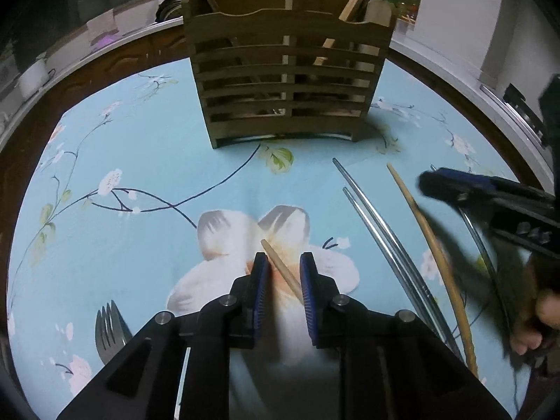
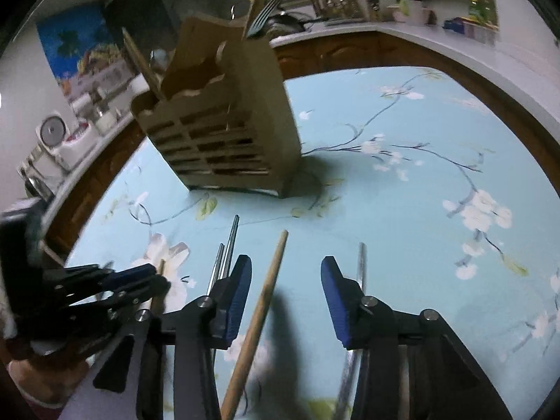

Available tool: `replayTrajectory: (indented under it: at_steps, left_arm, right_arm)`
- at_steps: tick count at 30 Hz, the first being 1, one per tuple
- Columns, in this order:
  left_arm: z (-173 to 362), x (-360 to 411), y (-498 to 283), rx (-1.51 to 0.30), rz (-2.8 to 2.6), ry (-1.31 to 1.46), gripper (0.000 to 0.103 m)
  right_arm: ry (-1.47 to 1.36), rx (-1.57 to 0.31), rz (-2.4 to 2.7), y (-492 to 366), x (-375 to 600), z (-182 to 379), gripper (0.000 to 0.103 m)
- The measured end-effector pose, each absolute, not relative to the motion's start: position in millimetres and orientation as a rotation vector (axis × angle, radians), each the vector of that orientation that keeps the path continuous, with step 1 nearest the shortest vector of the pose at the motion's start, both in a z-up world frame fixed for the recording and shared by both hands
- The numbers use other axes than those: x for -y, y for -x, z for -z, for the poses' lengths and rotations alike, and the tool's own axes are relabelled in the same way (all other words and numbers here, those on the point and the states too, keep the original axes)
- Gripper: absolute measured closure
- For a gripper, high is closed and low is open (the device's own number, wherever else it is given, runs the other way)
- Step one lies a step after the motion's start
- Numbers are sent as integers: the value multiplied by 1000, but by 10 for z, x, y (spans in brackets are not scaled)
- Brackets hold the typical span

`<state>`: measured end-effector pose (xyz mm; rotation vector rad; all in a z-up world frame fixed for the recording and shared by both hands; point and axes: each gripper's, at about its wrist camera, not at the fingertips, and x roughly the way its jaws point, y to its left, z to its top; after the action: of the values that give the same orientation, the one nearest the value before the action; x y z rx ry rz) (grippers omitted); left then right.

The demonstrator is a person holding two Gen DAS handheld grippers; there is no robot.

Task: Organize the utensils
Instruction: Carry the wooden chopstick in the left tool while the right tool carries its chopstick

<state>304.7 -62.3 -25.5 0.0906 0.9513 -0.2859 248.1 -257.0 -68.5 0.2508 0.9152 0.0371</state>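
On the blue floral tablecloth [image 1: 115,252], a round wooden chopstick [image 1: 281,267] is bracketed by the left gripper [image 1: 284,262] – jaws narrowed, though a firm pinch can't be confirmed. A second wooden chopstick [image 2: 260,308] is straddled by the right gripper [image 2: 286,266], pads clearly apart and untouched. Smooth steel chopsticks [image 1: 374,224] are laid alongside. Behind, the slatted wooden caddy [image 1: 287,84] – sticks and a fork [image 2: 264,14] are held upright, open cloth left around it

Left gripper [image 1: 284,271] blk arms, blue ribbed pads, silver pivot screws
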Motion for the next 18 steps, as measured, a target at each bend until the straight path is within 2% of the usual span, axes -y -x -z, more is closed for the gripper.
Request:
replayTrajectory:
  at_steps: [4, 7, 9, 12, 18]
  left_arm:
    - [237, 677, -3027, -936, 275, -98, 85]
    - [231, 699, -2988, -942, 301, -115, 92]
    - [236, 687, -2975, -936, 310, -108, 94]
    - [229, 642, -2975, -937, 317, -88, 97]
    - [105, 490, -2880, -921, 346, -12, 100]
  right_arm:
    - [-176, -977, -38, -2654, 2450, 756, 68]
    - [-57, -990, -19, -2705, 2298, 774, 72]
    - [-30, -990, -18, -2697, 2268, 779, 88]
    - [-79, -990, -33, -2673, 2328, 776, 97]
    - [-271, -943, -96, -2436, 2566, 591, 98]
